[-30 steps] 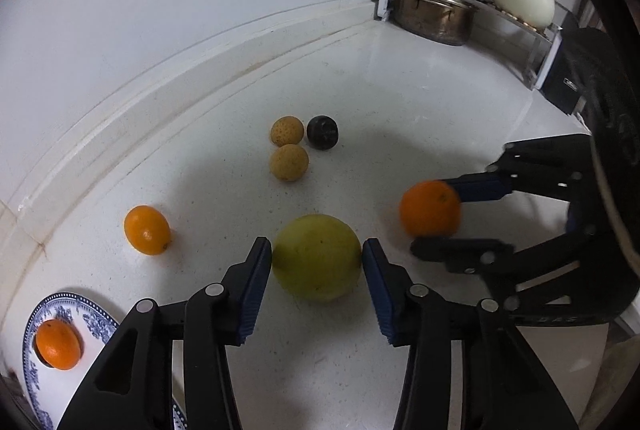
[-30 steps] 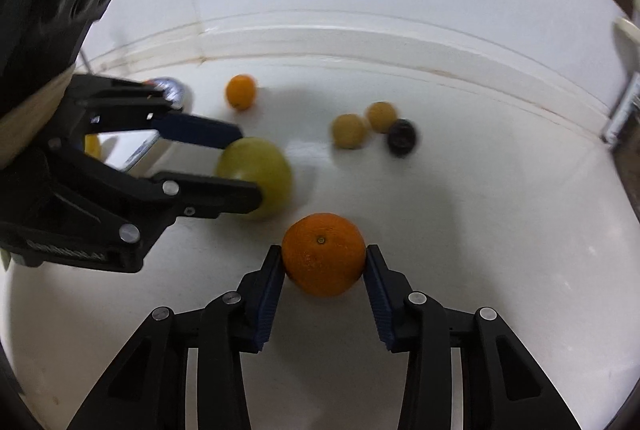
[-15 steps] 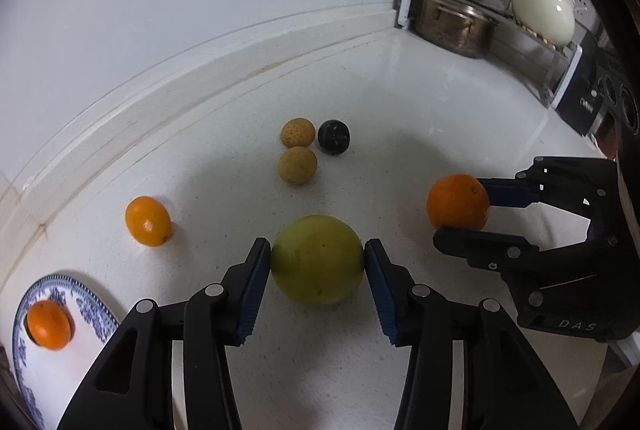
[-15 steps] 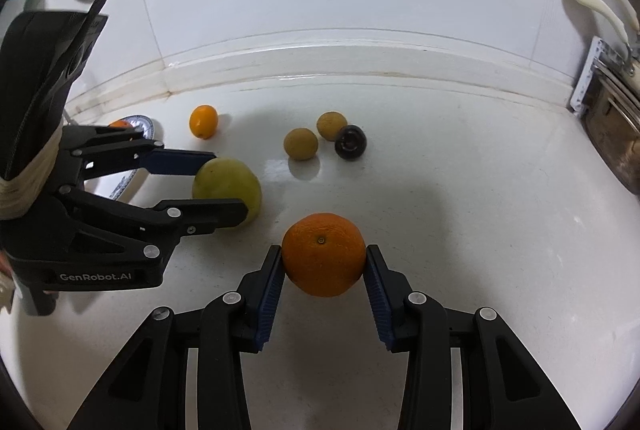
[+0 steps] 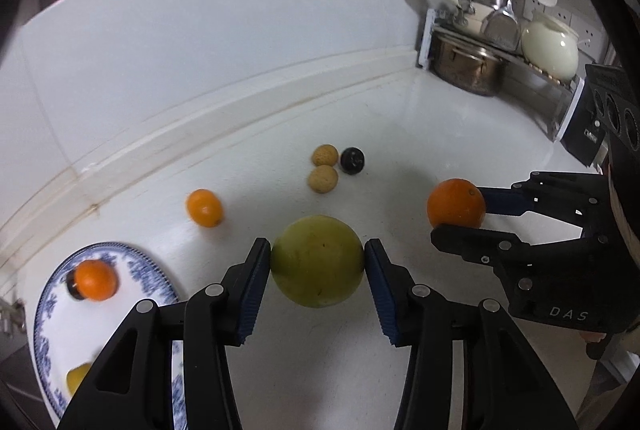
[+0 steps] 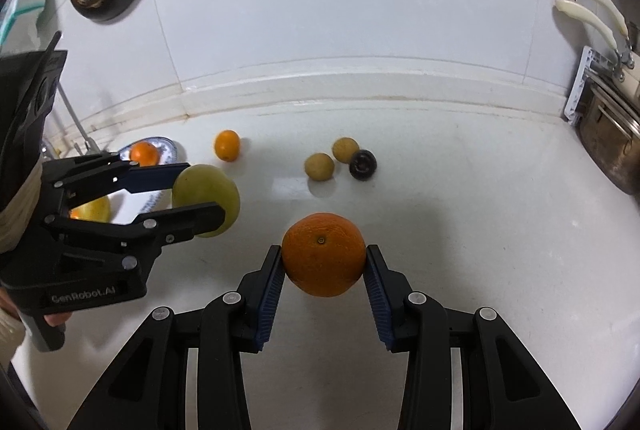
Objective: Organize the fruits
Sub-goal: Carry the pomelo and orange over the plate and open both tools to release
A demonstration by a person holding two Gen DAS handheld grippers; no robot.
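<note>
The green fruit [image 5: 317, 261], pinched in the left gripper [image 5: 317, 270], and the orange [image 6: 323, 254], pinched in the right gripper [image 6: 323, 276], have both just risen off the counter [image 6: 460, 210]. Both are now free to go to the plate [image 5: 152, 270], just left.

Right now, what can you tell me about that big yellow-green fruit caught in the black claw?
The yellow-green fruit is round, the largest fruit here, with smooth, dull skin and a few small brown specks. The left claw grips it on both sides with ribbed blue pads. Nothing else touches it. It seems to hang just clear of the white counter, beside the blue-patterned plate.
</note>
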